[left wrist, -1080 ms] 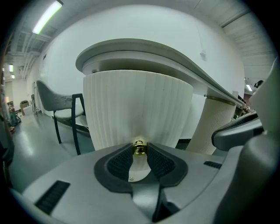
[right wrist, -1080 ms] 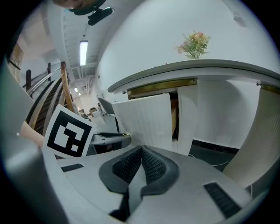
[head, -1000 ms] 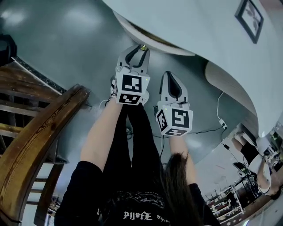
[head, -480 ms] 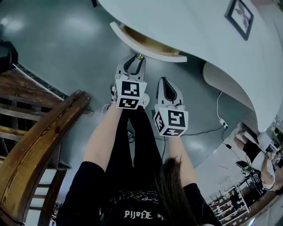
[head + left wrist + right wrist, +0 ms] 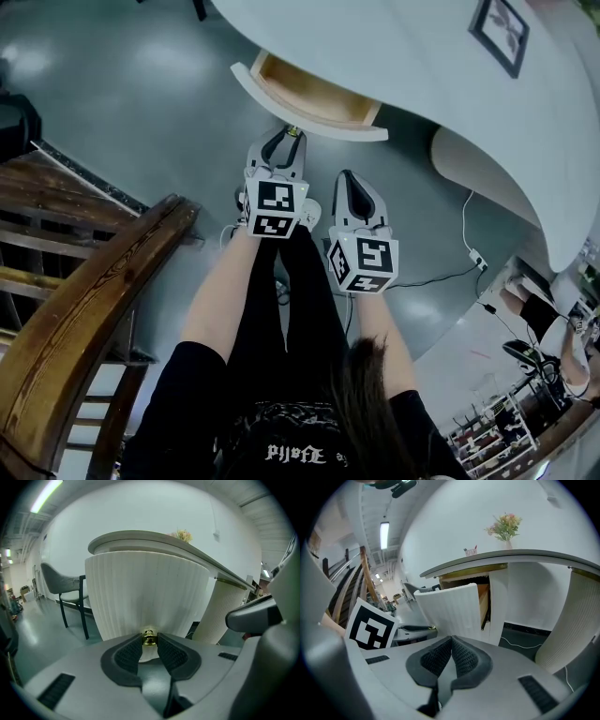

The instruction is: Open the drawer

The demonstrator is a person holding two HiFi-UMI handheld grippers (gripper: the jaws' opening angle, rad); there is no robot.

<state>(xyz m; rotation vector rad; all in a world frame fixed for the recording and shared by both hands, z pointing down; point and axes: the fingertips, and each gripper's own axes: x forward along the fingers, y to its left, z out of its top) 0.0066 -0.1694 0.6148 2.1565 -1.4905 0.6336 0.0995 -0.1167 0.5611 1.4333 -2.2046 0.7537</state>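
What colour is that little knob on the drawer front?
Shiny gold, like brass. The knob shows best in the left gripper view.

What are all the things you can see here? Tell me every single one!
desk: one, white, across the top of the head view
drawer: one, white front, wood inside, pulled out of the desk
knob: one, brass, on the drawer front
picture frame: one, black, on the desk
flowers: one bunch, pinkish, on the desk
chair: one, grey, beside the desk
railing: one, brown wood, at the left
cable: one, white, on the floor at the right
left gripper: grey, shut on the knob
right gripper: grey, shut, empty
arms: two, bare, behind the grippers
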